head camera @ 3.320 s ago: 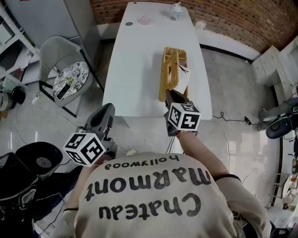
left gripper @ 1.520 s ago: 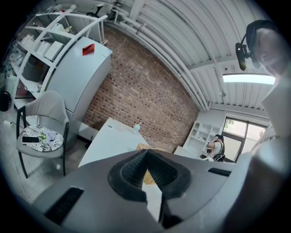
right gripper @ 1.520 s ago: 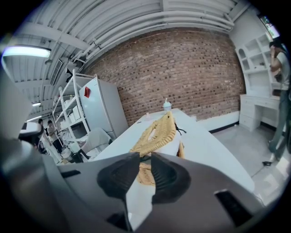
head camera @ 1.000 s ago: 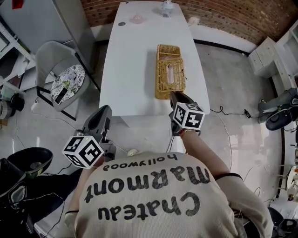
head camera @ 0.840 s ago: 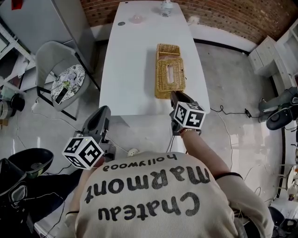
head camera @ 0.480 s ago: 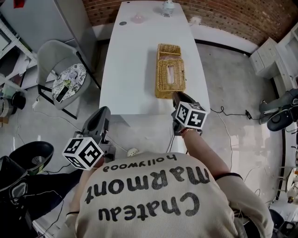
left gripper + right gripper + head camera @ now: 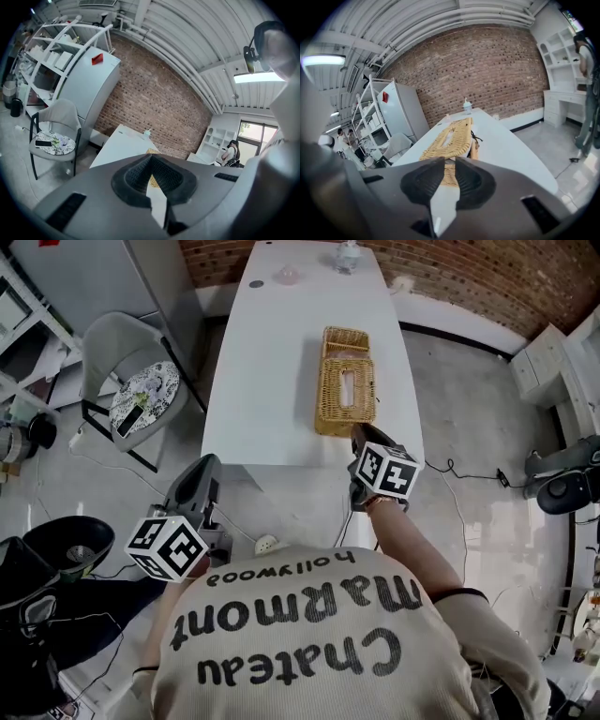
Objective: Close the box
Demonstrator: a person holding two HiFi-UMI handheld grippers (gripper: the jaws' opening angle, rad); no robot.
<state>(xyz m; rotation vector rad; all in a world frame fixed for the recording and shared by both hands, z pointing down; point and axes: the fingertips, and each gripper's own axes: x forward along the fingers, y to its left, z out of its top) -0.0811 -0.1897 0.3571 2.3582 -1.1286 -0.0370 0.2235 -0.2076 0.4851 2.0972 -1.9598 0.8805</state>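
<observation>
The wicker box (image 7: 346,390) is lying lengthwise on the right half of the white table (image 7: 272,362), near its front edge, with its slotted lid sitting flat on top. The right gripper (image 7: 364,435) is hovering just beside the box's near end, its jaws standing a narrow gap apart and gripping nothing. The left gripper (image 7: 211,461) is hanging over the floor short of the table, well apart from the box, its jaw tips meeting and empty
</observation>
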